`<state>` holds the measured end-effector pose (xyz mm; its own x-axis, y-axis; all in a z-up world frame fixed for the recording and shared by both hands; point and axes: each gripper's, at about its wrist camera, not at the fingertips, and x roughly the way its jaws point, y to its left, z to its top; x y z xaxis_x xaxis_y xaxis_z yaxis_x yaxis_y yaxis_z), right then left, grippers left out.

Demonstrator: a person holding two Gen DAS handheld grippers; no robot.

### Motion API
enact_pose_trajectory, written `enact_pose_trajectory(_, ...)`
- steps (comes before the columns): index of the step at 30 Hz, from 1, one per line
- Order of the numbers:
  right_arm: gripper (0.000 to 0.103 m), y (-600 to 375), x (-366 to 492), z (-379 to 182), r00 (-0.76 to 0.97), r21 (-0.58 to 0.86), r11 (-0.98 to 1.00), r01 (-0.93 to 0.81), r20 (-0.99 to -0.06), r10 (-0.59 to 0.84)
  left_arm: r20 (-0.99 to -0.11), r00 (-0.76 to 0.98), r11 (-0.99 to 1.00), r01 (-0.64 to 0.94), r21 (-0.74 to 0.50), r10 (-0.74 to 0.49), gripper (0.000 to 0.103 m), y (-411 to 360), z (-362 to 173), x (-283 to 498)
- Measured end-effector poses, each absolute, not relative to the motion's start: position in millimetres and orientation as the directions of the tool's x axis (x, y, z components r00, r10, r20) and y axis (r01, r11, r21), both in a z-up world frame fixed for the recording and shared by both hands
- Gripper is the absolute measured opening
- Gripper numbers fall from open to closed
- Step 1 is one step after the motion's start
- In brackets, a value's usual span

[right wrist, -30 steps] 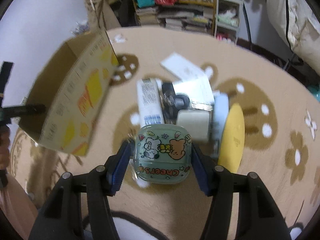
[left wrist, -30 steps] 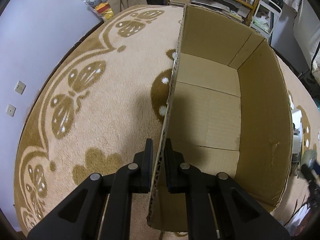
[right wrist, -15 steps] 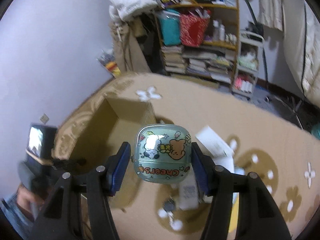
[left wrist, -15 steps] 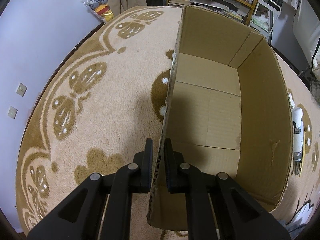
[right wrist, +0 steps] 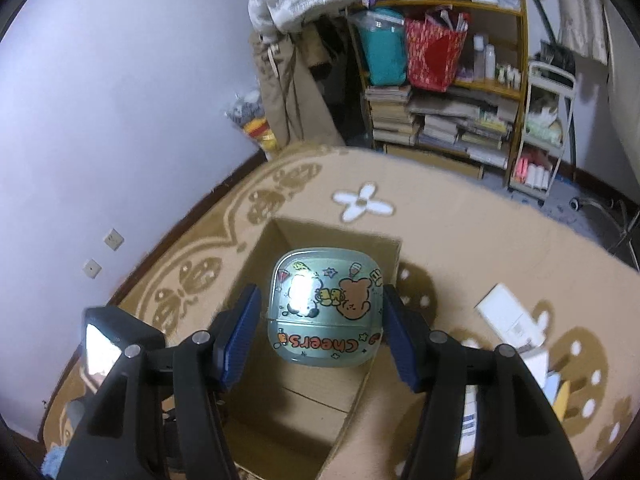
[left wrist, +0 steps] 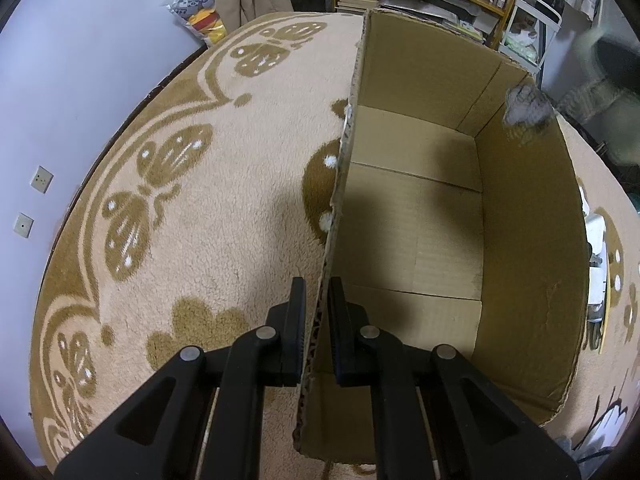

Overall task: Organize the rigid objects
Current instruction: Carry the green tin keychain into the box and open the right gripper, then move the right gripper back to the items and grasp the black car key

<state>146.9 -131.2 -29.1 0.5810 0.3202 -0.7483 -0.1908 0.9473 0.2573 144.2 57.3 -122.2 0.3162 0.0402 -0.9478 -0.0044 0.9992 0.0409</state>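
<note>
An open cardboard box (left wrist: 440, 216) stands on the carpet with a bare floor inside. My left gripper (left wrist: 316, 292) is shut on the box's left wall near its front corner. In the right wrist view my right gripper (right wrist: 320, 316) is shut on a pale green container (right wrist: 324, 312) with cartoon animals and the word "Cheers". It holds the container in the air above the box (right wrist: 336, 240). The left gripper's body (right wrist: 108, 340) shows at the lower left of that view.
A beige patterned carpet (left wrist: 180, 200) covers the floor. A white flat box (right wrist: 508, 316) and several other items lie right of the cardboard box. A bookshelf (right wrist: 448, 92) and a white cart (right wrist: 544, 128) stand at the back. A wall with sockets (left wrist: 40, 180) is on the left.
My right gripper has lifted the green container off the pile and carried it left, over the open box. The left gripper has kept its hold on the box wall.
</note>
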Motion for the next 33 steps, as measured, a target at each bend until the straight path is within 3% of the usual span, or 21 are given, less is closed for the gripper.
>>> enact_pose_trajectory(10,0.064,-114.6,147.5,-79.9,0.484,0.248,0.953,-0.173,-0.822,0.301,-0.95,0.311,1.0,-0.011,0.029,0.031,0.01,60.5,-124.4,145.3)
enact_pose_trajectory(19,0.065,-106.3,140.2,-82.0,0.487,0.226,0.952,-0.204,-0.821,0.299,-0.95,0.31,1.0,-0.014,0.02,0.023,0.01,64.0,-126.4,146.7)
enact_pose_trajectory(21,0.068,-108.2,139.1,-78.2,0.497,0.237,0.95,-0.204,-0.811,0.309,-0.951,0.309,1.0,-0.011,0.016,0.019,0.01,63.9,-126.8,146.5)
enact_pose_trajectory(23,0.084,-111.0,138.5,-73.7,0.505,0.246,0.948,-0.203,-0.803,0.317,-0.951,0.307,1.0,-0.012,0.023,0.025,0.01,64.0,-127.6,146.5)
enact_pose_trajectory(25,0.089,-114.0,136.5,-68.6,0.523,0.236,0.951,-0.199,-0.796,0.306,-0.952,0.306,1.0,-0.014,0.019,0.022,0.01,64.2,-127.6,146.6)
enact_pose_trajectory(33,0.091,-147.6,126.4,-45.2,0.57,0.221,0.96,-0.173,-0.772,0.28,-0.952,0.306,1.0,-0.015,0.019,0.022,0.01,64.6,-127.5,146.5)
